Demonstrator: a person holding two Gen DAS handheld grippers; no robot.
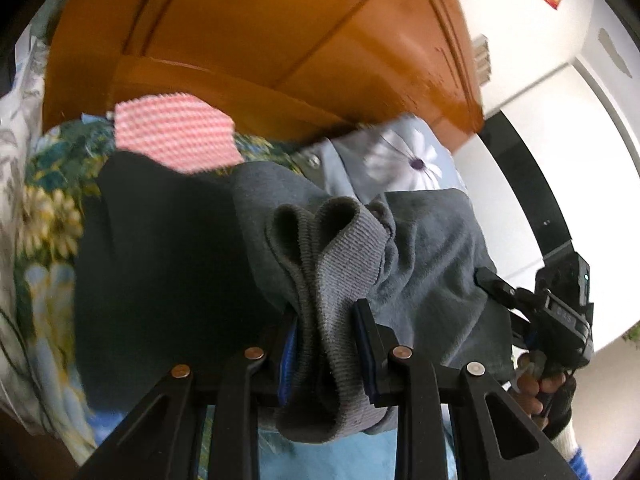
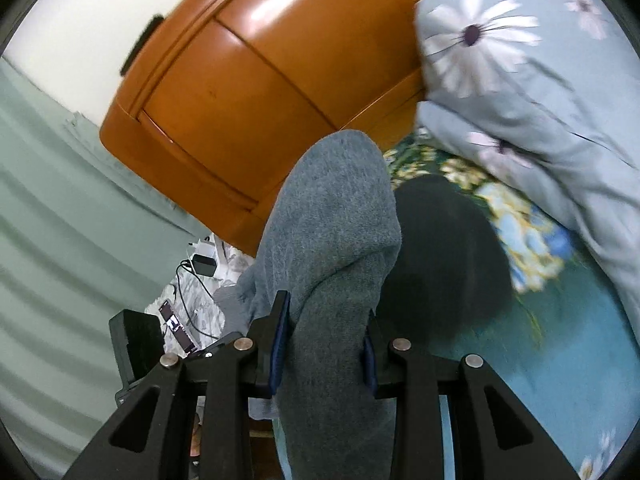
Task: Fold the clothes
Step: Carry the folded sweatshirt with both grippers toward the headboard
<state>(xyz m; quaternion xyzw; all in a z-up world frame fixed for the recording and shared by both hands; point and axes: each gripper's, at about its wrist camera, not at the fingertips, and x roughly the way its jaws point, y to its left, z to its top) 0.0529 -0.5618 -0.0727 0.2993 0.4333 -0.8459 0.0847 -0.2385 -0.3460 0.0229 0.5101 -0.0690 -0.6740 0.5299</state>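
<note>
1. Grey garment (image 1: 420,248) hung lifted in front of the orange headboard (image 1: 256,32).
2. Left gripper (image 1: 326,344) pinched its ribbed hem; right gripper (image 2: 324,344) clamped plain cloth.
3. Best handling, I judged — keep both edges level and taut.

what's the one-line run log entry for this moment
step: fold lift | left tool: shut on grey garment ribbed edge | right tool: shut on grey garment | below: black garment, floral bedding
</note>
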